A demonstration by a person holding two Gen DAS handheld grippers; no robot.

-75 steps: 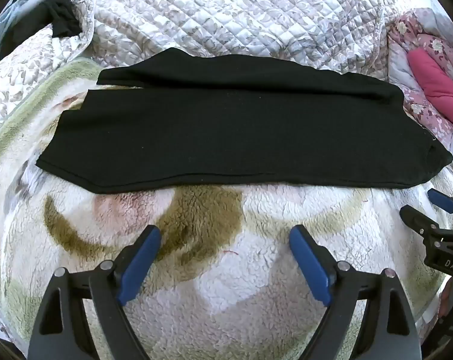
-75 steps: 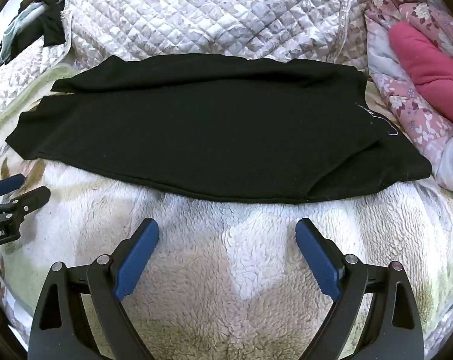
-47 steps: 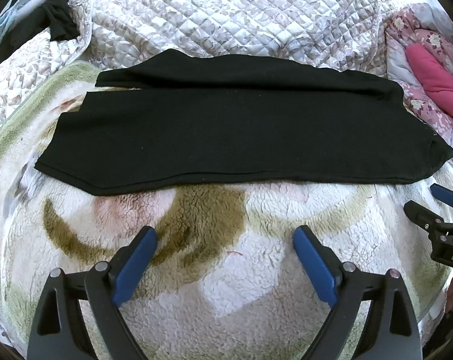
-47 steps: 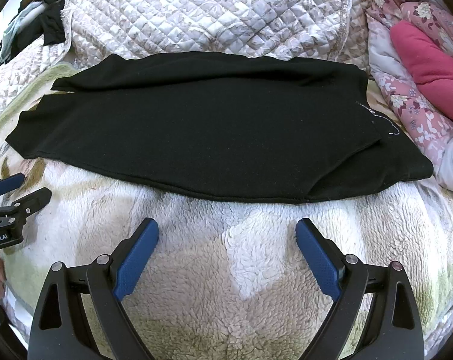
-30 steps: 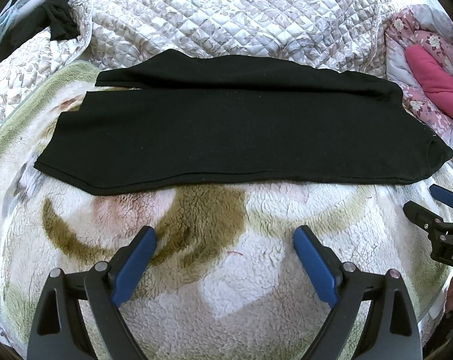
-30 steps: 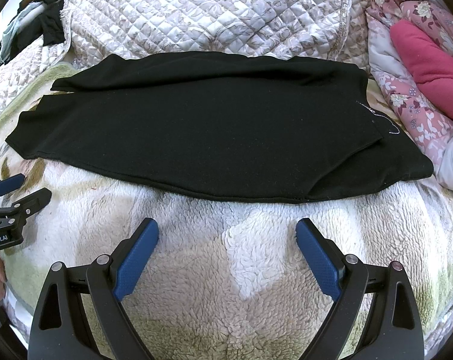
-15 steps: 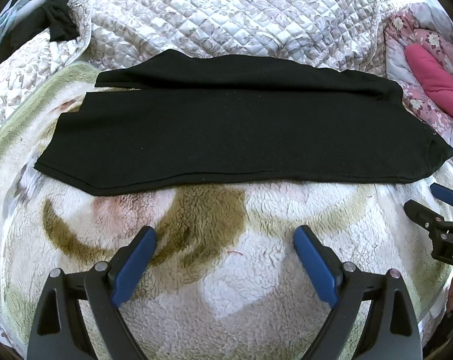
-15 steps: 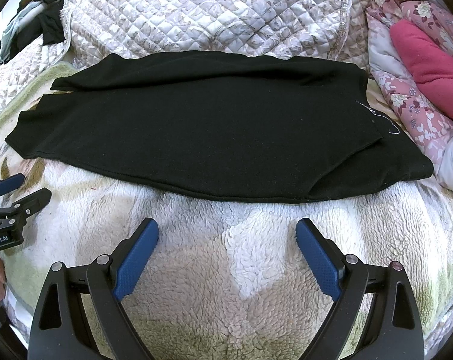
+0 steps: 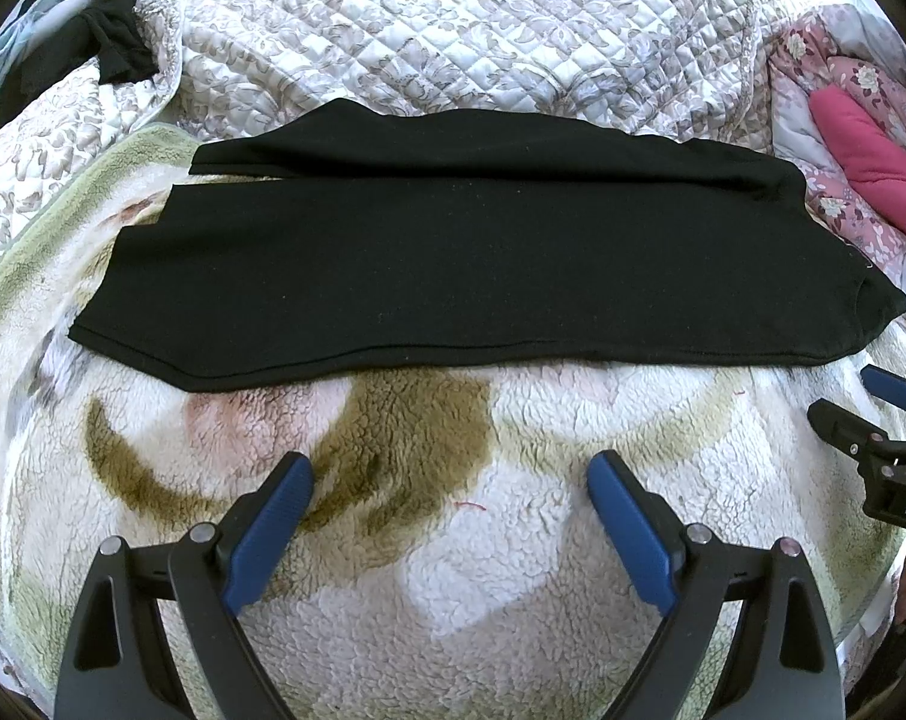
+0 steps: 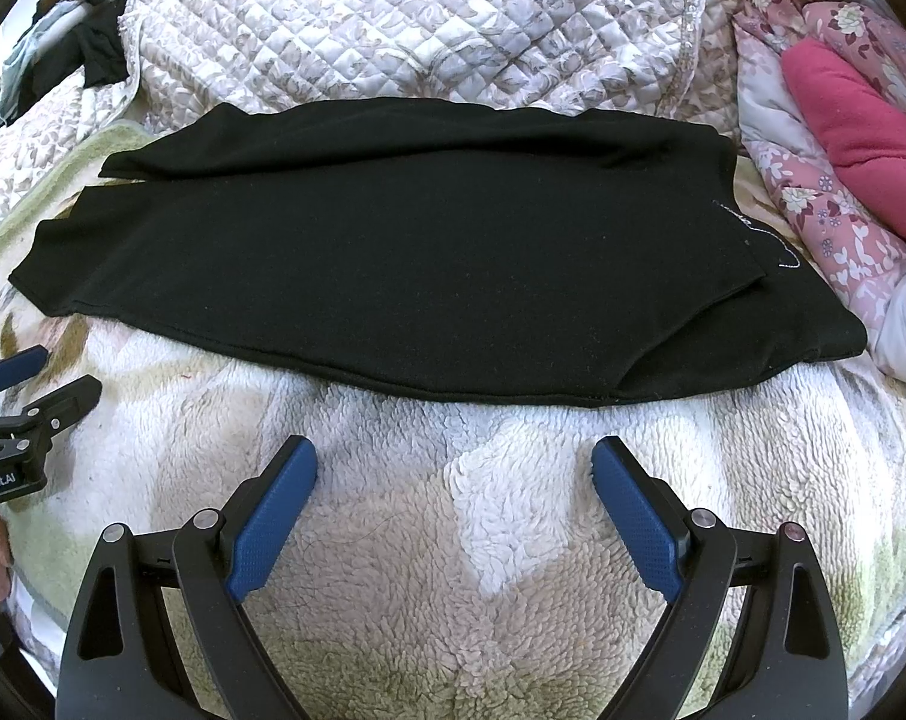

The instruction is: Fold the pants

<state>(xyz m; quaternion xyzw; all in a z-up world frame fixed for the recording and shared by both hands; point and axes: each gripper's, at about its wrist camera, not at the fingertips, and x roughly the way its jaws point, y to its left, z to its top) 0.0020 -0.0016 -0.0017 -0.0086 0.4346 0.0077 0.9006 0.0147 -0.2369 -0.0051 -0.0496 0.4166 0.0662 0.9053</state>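
The black pants (image 9: 483, 258) are laid flat across a fleece blanket (image 9: 453, 540) on the bed, lengthwise from left to right, with one leg folded over the other. The leg ends lie to the left; the wider part, taken to be the waist, lies to the right, where a thin white thread (image 10: 771, 240) is seen, possibly a drawstring or stitching.

The left tool (image 9: 450, 480) is held above the blanket, short of the near edge of the pants, with its blue pads (image 9: 267, 531) spread wide and nothing between them. The right tool (image 10: 453, 465) is likewise spread and empty, near the waist end.

The fabric is judged to be soft, light and limp. It will sag when lifted and will drag on the fleece. A pinch through all layers at a corner or hem is advised, one tool at the leg ends and one at the waist, so that the layers are carried together.

A quilted coverlet (image 9: 453, 30) lies behind the pants, and floral bedding with a pink cushion (image 10: 843, 114) lies to the right. No containers are in view.
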